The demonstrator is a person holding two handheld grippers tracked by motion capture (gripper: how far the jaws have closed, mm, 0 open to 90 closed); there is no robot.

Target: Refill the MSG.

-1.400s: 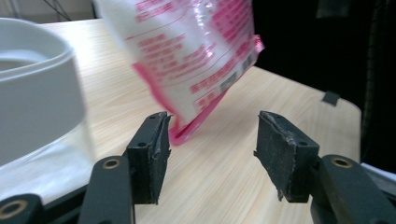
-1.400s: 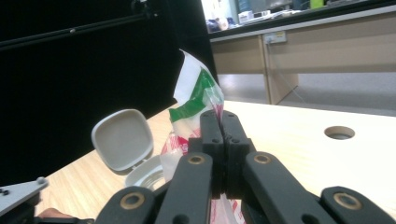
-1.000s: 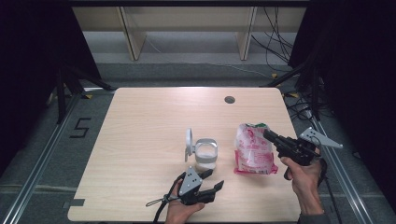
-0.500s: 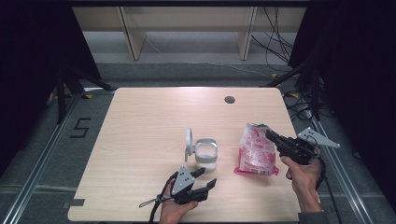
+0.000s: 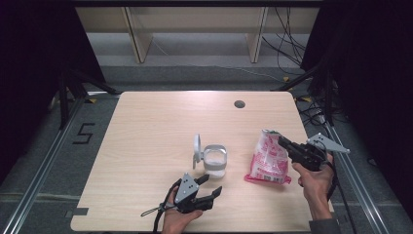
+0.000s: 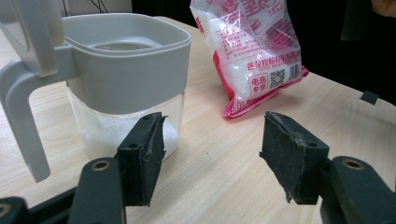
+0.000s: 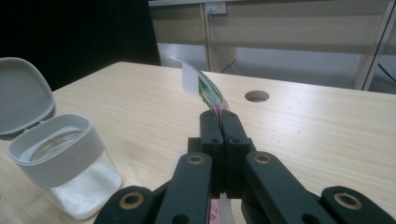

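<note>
In the high view, the bag (image 5: 268, 158) stands on the table (image 5: 156, 122) at the right, and the right gripper (image 5: 285, 143) pinches its top corner. The jar (image 5: 214, 160), lid up, stands just left of the bag. The left gripper (image 5: 212, 186) lies low near the table's front edge, close to the jar; its jaws have just been opening further and nothing is between them.

In the left gripper view, the pads (image 6: 142, 156) stand apart with bare table between them. The bag (image 6: 254, 46) looks soft and slippery, with loose white grains that shift; I judge the sealed top edge the best hold. Its top is cut off here.

In the right gripper view, the jaws are clamped on the bag's thin edge (image 7: 205, 88). The bag's body is hidden under the gripper. The jar (image 7: 65, 163) seems stiff and light, only a little filled.
</note>
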